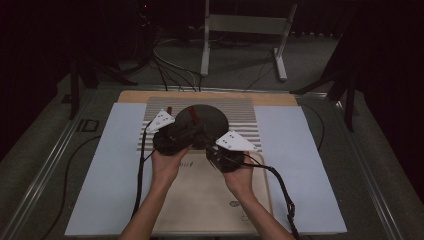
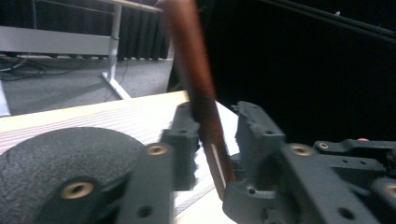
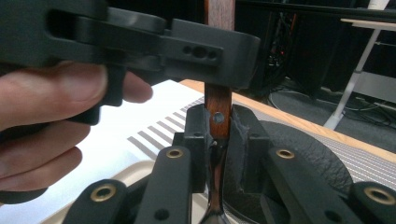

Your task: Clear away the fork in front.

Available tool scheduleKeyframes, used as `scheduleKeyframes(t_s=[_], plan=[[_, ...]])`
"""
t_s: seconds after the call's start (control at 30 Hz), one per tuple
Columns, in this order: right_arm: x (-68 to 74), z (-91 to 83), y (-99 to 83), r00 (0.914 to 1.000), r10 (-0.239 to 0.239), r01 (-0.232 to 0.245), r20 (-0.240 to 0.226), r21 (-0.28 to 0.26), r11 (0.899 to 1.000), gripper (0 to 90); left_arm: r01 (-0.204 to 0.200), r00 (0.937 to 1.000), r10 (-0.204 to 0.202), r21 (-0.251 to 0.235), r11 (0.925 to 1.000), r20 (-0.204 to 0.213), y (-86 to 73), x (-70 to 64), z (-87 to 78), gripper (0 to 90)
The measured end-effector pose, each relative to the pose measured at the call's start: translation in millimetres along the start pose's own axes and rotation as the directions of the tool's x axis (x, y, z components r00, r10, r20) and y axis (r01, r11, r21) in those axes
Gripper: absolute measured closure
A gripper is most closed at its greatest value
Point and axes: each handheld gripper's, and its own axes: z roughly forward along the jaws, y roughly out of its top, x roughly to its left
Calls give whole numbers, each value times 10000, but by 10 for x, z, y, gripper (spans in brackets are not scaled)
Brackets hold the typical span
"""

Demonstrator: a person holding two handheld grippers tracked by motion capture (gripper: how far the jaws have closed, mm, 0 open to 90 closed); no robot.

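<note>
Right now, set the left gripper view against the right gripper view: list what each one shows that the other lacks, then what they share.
Left gripper view: the wooden handle leans, blurred, between the left gripper's jaws, with a pale metal strip along its lower part.
Right gripper view: a hand grips the left gripper, which crosses the handle higher up; a rivet sits in the handle, level with the right gripper's jaw tips.
Shared: the handle between that view's own jaws, the black round disc and the striped mat.
</note>
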Motion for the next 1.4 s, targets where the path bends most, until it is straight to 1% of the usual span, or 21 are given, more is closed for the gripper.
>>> scheduleKeyframes(t_s=[0.03, 0.13, 0.17, 0.23, 0.3, 0.33, 0.37, 0.47, 0.53, 0.63, 0.73, 0.77, 0.83, 0.9, 1.0, 1.1, 1.17, 1.27, 1.33, 1.37, 1.4], plan=[[10, -2, -2, 10000, -14, 14, -33, 20, 10000, 780, 16, 10000, -16, 16, 10000, 45, -1, 0, 5, 738], [57, -10, -1, 9993, -345, 345, 126, -9, 9994, 780, 46, 9996, -46, -27, 10000, 267, -4, -3, 3, 784], [58, -11, 1, 9994, -314, 314, 108, -8, 9995, 780, 48, 9994, -46, -35, 10000, 343, -2, -6, 0, 793], [58, -13, 3, 9995, -298, 298, 81, -26, 9996, 779, -13, 9994, 12, 30, 10000, 335, 5, -15, -5, 803], [48, -15, 9, 9996, -277, 278, -55, 54, 9996, 776, 33, 9990, -39, 125, 9999, 453, 5, -2, -10, 804], [32, -19, 11, 9995, -215, 218, -229, 126, 9997, 770, 9, 9988, -18, 185, 9998, 480, 5, 1, -11, 805], [24, -22, 9, 9993, -245, 249, -280, 149, 9996, 755, -48, 9991, 37, 253, 9997, 425, 6, -2, -10, 805], [16, -42, -1, 9982, -494, 500, -332, 160, 9986, 588, -71, 9991, 57, 360, 9993, 410, 4, 1, -10, 805], [4, -63, 0, 9974, -578, 584, -421, 152, 9982, 489, -81, 9995, 68, 429, 9990, 294, 5, 7, -14, 805], [-2, -84, 8, 9967, -757, 763, -285, 234, 9968, 328, -56, 9998, 46, 460, 9989, 216, 11, 22, -26, 805], [-39, -92, 14, 9982, -565, 573, -218, 415, 9975, 224, -24, 9999, 16, 503, 9987, 170, 21, 42, -44, 804], [-62, -93, 16, 9987, -504, 509, -94, 539, 9973, 188, -8, 9999, -1, 527, 9986, 161, 23, 50, -50, 805], [-104, -100, 16, 9987, -483, 473, 135, 714, 9963, 146, -8, 9999, 1, 574, 9984, 124, 29, 65, -66, 805], [-136, -108, 18, 9985, -416, 384, 344, 912, 9951, 127, 9, 10000, -14, 571, 9984, 75, 36, 76, -85, 805], [-206, -121, 12, 9968, -481, 401, 631, 1229, 9916, 111, 17, 10000, -19, 570, 9984, 29, 51, 100, -119, 805], [-299, -154, -24, 9940, -440, 306, 1000, 1315, 9908, 109, 33, 10000, -33, 558, 9984, -4, 62, 123, -153, 805], [-369, -181, -54, 9922, -290, 117, 1216, 1409, 9899, 109, 25, 10000, -25, 589, 9983, -10, 69, 141, -173, 805], [-465, -231, -101, 9891, -152, -68, 1467, 1485, 9889, 109, -23, 10000, 21, 647, 9979, 41, 76, 162, -197, 805], [-523, -264, -129, 9859, -139, -118, 1669, 1523, 9883, 109, -76, 10000, 71, 707, 9975, 64, 80, 172, -211, 805], [-523, -264, -129, 9859, -139, -118, 1669, 1523, 9883, 109, -76, 10000, 71, 707, 9975, 64, 80, 172, -211, 805], [-552, -281, -142, 9848, -134, -136, 1733, 1536, 9880, 109, -83, 9999, 78, 759, 9971, 72, 86, 181, -222, 805]])
